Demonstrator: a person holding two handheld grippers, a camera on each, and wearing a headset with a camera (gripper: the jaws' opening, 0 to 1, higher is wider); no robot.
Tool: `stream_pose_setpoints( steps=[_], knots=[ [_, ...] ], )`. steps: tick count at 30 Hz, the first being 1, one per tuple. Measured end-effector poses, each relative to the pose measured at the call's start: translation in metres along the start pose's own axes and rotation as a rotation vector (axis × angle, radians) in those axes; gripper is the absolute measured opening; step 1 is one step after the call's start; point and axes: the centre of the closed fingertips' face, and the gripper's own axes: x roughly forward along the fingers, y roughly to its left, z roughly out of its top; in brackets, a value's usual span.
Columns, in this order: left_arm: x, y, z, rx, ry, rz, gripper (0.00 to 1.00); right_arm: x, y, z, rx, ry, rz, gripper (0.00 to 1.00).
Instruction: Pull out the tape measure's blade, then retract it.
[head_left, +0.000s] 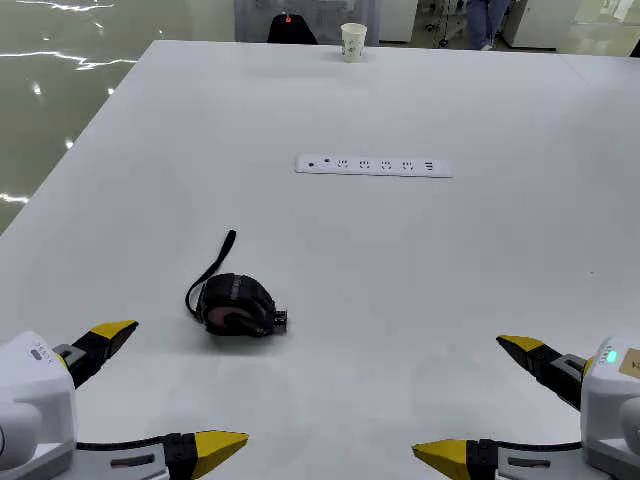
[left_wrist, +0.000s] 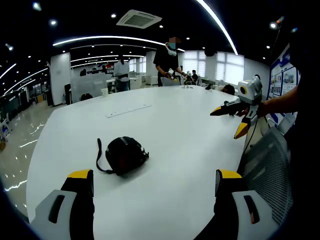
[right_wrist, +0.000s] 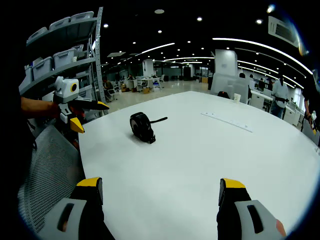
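Note:
A black tape measure (head_left: 237, 305) with a black wrist strap lies on the white table (head_left: 400, 260), its blade fully inside the case. It also lies ahead in the left gripper view (left_wrist: 125, 154) and the right gripper view (right_wrist: 142, 127). My left gripper (head_left: 170, 385) is open at the near left edge, a short way in front of the tape measure. My right gripper (head_left: 480, 400) is open at the near right edge, farther from it. Both sets of yellow-tipped jaws stand wide apart with nothing between them, as their own views show (left_wrist: 154, 181) (right_wrist: 159, 190).
A white power strip (head_left: 373, 165) lies flat beyond the tape measure. A paper cup (head_left: 353, 42) stands at the table's far edge. A mesh chair (right_wrist: 45, 165) sits near the table's near edge. People stand across the room, and shelving holds bins.

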Motion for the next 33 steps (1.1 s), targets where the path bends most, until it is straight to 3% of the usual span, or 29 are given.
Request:
stream_pose_setpoints(
  steps=[33],
  knots=[
    [0.0008, 0.0026, -0.0008, 0.021, 0.015, -0.009, 0.99, 0.0006, -0.0019, -0.0002, -0.006, 0.009, 0.004, 0.96]
  ],
)
